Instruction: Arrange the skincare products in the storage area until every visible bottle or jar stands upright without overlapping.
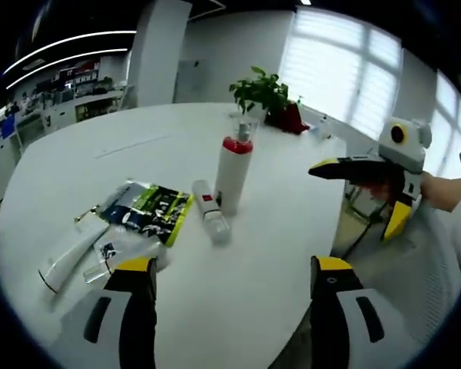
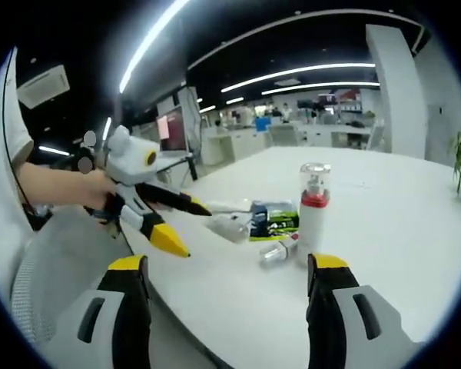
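Surface: a broad white round table [image 1: 100, 146], matte and bare apart from a small cluster of products. Room: open-plan office, long ceiling light strips, a white column, desks and shelves in the distance, bright blinds over windows behind the table. A potted plant [image 1: 260, 91] sits at the far edge of the table, with a dark red object beside it.

Products lie near the table's middle. A tall white pump bottle [image 1: 233, 173] with a red collar and clear cap stands upright. A small clear bottle [image 1: 210, 212] with a red label lies on its side, just beside the tall one's base. A dark and yellow-green sachet [image 1: 150, 211] lies flat to one side. Closer to the edge, a white tube [image 1: 67, 257] and a clear-wrapped item [image 1: 111, 254] lie down, touching or nearly so; cannot tell which.

Left gripper [image 1: 234, 280]: jaws spread wide, nothing between them, poised above the near table edge. Right gripper [image 2: 230, 277]: jaws likewise spread and empty, off the table's edge.

Hard to read: sachet print is blurred; the wrapped item's contents are unclear. In the right gripper view the sachet and the lying bottles partly overlap.
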`<state>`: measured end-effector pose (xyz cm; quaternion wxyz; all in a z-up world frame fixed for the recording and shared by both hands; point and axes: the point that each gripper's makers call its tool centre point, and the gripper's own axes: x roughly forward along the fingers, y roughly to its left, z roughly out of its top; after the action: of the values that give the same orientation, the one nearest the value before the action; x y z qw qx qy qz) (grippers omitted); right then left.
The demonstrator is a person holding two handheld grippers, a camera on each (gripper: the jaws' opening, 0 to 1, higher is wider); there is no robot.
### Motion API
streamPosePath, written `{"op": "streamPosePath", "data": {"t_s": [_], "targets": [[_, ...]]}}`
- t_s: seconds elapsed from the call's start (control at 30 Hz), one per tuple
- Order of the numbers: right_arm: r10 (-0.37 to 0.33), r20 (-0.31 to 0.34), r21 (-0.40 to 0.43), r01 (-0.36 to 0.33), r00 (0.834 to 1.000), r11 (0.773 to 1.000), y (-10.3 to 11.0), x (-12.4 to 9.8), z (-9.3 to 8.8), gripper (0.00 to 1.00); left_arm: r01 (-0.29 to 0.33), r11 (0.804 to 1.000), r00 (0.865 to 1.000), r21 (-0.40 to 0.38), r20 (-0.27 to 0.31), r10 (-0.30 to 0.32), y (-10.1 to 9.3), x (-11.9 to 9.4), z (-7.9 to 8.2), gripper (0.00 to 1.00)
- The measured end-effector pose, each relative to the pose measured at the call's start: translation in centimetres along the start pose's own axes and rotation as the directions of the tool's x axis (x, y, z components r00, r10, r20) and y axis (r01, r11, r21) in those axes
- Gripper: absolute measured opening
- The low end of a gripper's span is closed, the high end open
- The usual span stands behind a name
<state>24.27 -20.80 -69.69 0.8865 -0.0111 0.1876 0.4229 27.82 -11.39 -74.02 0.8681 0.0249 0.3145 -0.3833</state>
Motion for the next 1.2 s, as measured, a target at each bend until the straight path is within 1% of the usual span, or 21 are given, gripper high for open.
{"op": "streamPosePath", "data": {"t_s": [0.07,0.13,0.17,0.27,0.33,0.4,0.57,0.6,0.67,0.77,0.87,0.93,1.0,1.07,1.13,1.2], "targets": [[-0.004,-0.001,0.002,0.004,1.000,1.000,-0.1,0.0,0.0,0.83,0.010,1.000,1.000,-0.007,-0.024,-0.010,-0.3,0.9,-0.1,0.65],[-0.004,-0.007,0.002,0.004,1.000,1.000,-0.1,0.1,-0.2,0.83,0.009,1.000,0.999,0.003,-0.031,-0.009,-0.2,1.8,-0.2,0.61],[-0.003,-0.011,0.000,0.003,1.000,1.000,-0.1,0.1,-0.3,0.83,0.002,1.000,0.999,0.016,-0.035,-0.002,-0.4,2.3,0.0,0.60],[-0.004,-0.018,-0.003,0.004,1.000,1.000,-0.1,0.1,-0.4,0.82,-0.008,1.000,0.998,0.017,-0.061,0.009,-0.3,3.5,-0.1,0.59],[-0.009,-0.017,0.000,0.009,1.000,1.000,-0.2,0.1,-0.4,0.82,-0.019,1.000,0.997,0.012,-0.076,0.020,0.6,4.2,0.0,0.56],[-0.015,-0.016,0.007,0.015,1.000,1.000,-0.4,0.1,-0.4,0.82,-0.031,1.000,0.995,-0.005,-0.090,0.030,0.8,4.8,0.0,0.55],[-0.024,-0.015,0.018,0.024,1.000,1.000,-0.5,0.0,-0.5,0.81,-0.073,0.997,0.991,0.005,-0.108,0.073,1.7,6.6,-0.1,0.53],[-0.025,-0.016,0.020,0.025,1.000,0.999,-0.5,0.0,-0.5,0.81,-0.091,0.996,0.990,0.005,-0.110,0.091,2.0,7.0,0.0,0.52],[-0.028,-0.018,0.022,0.028,0.999,0.999,-0.5,0.0,-0.6,0.81,-0.107,0.994,0.988,0.009,-0.112,0.107,2.0,7.6,0.2,0.50],[-0.036,-0.018,0.026,0.036,0.999,0.999,-0.7,-0.1,-0.6,0.80,-0.141,0.990,0.982,0.028,-0.125,0.143,2.8,8.8,0.2,0.47],[-0.042,-0.019,0.031,0.043,0.999,0.999,-0.9,-0.1,-0.6,0.80,-0.150,0.988,0.981,0.033,-0.122,0.153,2.9,9.7,0.7,0.42],[-0.046,-0.025,0.034,0.047,0.999,0.998,-1.0,-0.1,-0.8,0.79,-0.157,0.987,0.978,0.037,-0.131,0.161,3.0,10.3,0.7,0.39],[-0.048,-0.027,0.038,0.049,0.998,0.998,-1.0,-0.1,-0.8,0.79,-0.170,0.984,0.974,0.051,-0.142,0.175,3.0,10.6,1.0,0.39],[-0.052,-0.026,0.040,0.053,0.998,0.998,-1.1,-0.2,-0.8,0.78,-0.183,0.981,0.969,0.069,-0.154,0.192,3.4,10.9,0.9,0.40],[-0.053,-0.029,0.043,0.054,0.998,0.998,-1.1,-0.2,-0.8,0.78,-0.192,0.978,0.966,0.082,-0.159,0.203,3.0,11.5,0.9,0.39],[-0.057,-0.031,0.043,0.058,0.998,0.997,-1.1,-0.2,-0.9,0.78,-0.210,0.974,0.959,0.087,-0.174,0.222,3.5,11.5,0.6,0.37]]}}
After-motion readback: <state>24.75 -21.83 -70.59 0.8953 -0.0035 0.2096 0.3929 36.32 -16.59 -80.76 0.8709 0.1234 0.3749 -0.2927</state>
